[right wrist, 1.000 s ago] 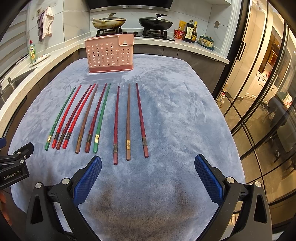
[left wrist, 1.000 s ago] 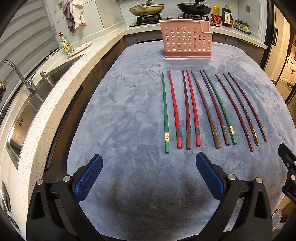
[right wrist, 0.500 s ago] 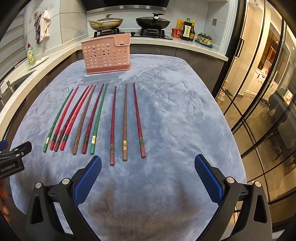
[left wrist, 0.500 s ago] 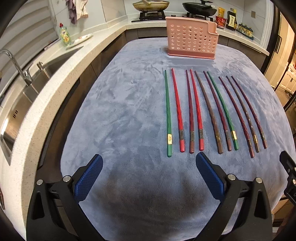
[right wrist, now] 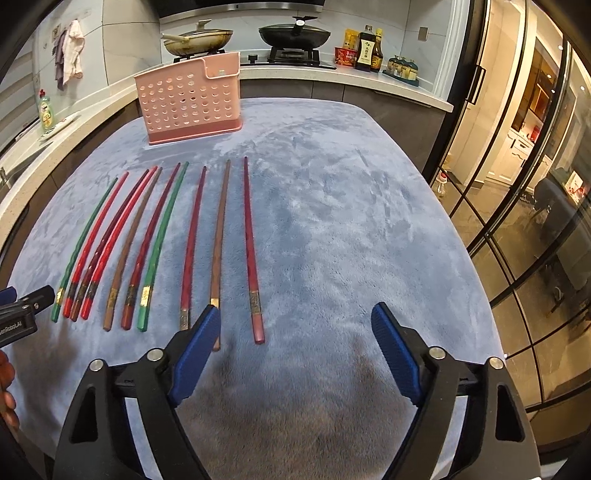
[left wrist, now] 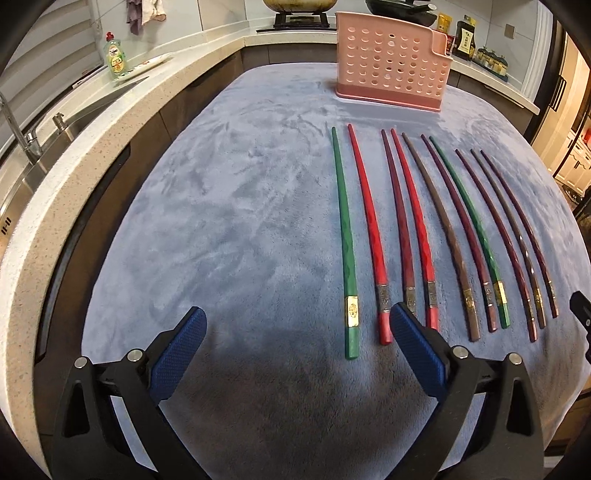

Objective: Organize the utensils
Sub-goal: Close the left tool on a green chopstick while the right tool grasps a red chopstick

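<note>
Several chopsticks, green, red, maroon and brown, lie side by side on the blue-grey cloth [left wrist: 240, 206]. The leftmost green chopstick [left wrist: 345, 236] and a red chopstick [left wrist: 371, 229] lie just ahead of my left gripper [left wrist: 297, 332], which is open and empty. My right gripper [right wrist: 295, 328] is open and empty, with the rightmost dark red chopstick [right wrist: 251, 251] between its fingers and a brown chopstick [right wrist: 218, 236] at its left finger. A pink perforated holder [left wrist: 391, 62] stands upright at the far end, also in the right wrist view [right wrist: 188, 99].
A stone counter [left wrist: 85, 147] with a sink and tap runs along the left, with a green soap bottle [left wrist: 116, 59]. A stove with pans [right wrist: 295, 35] and sauce bottles [right wrist: 365, 48] is behind. Glass doors [right wrist: 517, 184] stand right. The left gripper shows in the right wrist view [right wrist: 22, 310].
Both grippers have moved forward and lower toward the near ends of the chopsticks. Both stay open. The chopsticks and holder have not moved.
</note>
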